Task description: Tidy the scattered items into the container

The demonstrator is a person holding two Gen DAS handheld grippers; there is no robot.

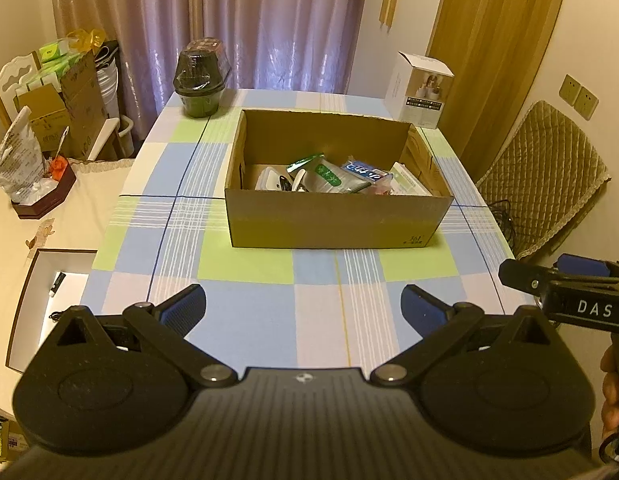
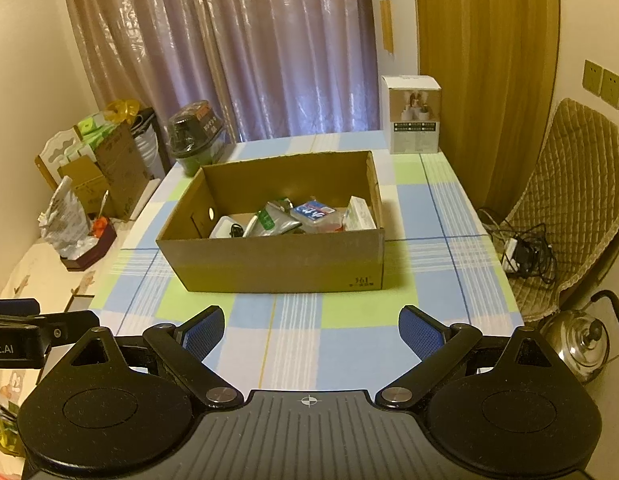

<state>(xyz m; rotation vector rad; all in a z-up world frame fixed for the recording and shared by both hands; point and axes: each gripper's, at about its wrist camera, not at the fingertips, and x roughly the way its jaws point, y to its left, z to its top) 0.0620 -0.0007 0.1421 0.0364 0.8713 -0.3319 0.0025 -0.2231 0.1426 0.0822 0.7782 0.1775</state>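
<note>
Cardboard box [image 1: 333, 220] sits straight ahead of both pairs of fingers, beyond a bare stretch of checked cloth on the worktop [image 1: 269, 312], its long axis running crosswise to the way the fingers point; inside lie the gathered items [image 1: 329, 178], packets and a white case heaped toward the side nearer the right-hand fingers. The left gripper [image 1: 303, 306] has its fingers spread wide with nothing between them, and the right gripper [image 2: 311, 330] likewise stands wide apart and empty. Neither looks clearly nearer the box; both hang back from its near wall. No loose item shows on the cloth between fingers and box, so the tidying looks about finished. Beyond the box, a dark lidded tub [image 1: 199, 80] stands ahead-left and a white carton [image 1: 419, 90] ahead-right, apart from it
</note>
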